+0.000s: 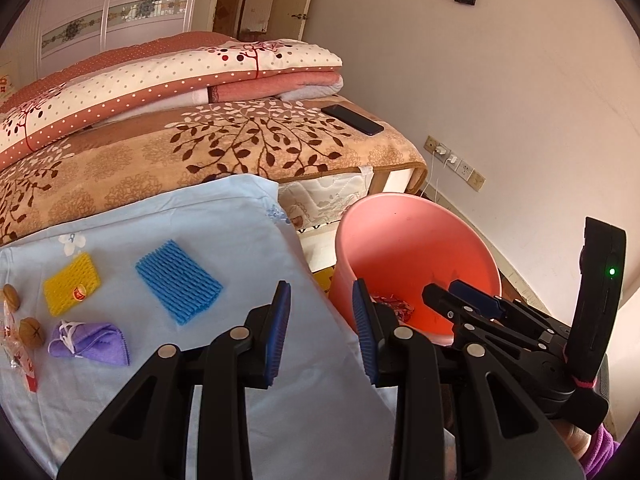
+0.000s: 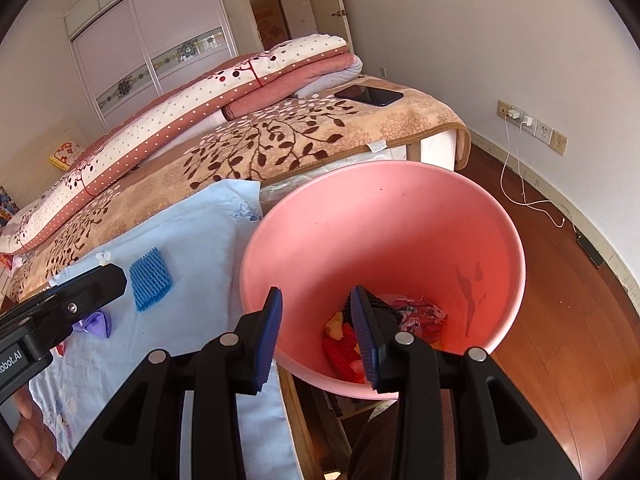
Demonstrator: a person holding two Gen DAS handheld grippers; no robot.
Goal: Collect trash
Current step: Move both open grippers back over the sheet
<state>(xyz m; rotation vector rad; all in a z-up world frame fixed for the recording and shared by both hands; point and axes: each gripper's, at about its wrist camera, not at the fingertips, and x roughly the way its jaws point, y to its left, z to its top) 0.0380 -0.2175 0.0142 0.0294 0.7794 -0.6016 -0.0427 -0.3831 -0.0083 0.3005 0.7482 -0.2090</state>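
So, from the left wrist view, the job looks partly done. The pink bin (image 1: 416,264) stands just beside the worktop (image 1: 248,248), which is draped in a pale blue cloth, and some crumpled red-and-white wrapping already lies at its bottom. The left tool (image 1: 322,332) hangs open and empty over the worktop's edge, its blue pads spread wide. The right tool (image 1: 464,300) shows at the side, reaching over the bin's mouth; from this angle I cannot tell how its jaws stand. Still out on the cloth are a blue foam net (image 1: 178,280), a yellow foam net (image 1: 72,284) with a small red-and-white bit on it, a purple cloth pouch (image 1: 90,342), two walnuts (image 1: 31,331) and a clear wrapper (image 1: 18,354) at the far left. A phone (image 1: 352,119) lies on the bed beyond, well apart from all this.

From the right wrist view, the right tool (image 2: 316,330) is open with nothing between its pads, poised above the near rim of the bin (image 2: 384,220). Inside lie a red foam net (image 2: 342,350), a yellowish scrap and crumpled wrappers (image 2: 416,312). The blue foam net (image 2: 152,280) and a corner of the purple pouch (image 2: 94,322) show on the cloth, the left tool's finger crossing in front.

By my judgement, several pieces are in and at least the two foam nets and the wrapper remain; whether the pouch and walnuts count as trash I cannot say.
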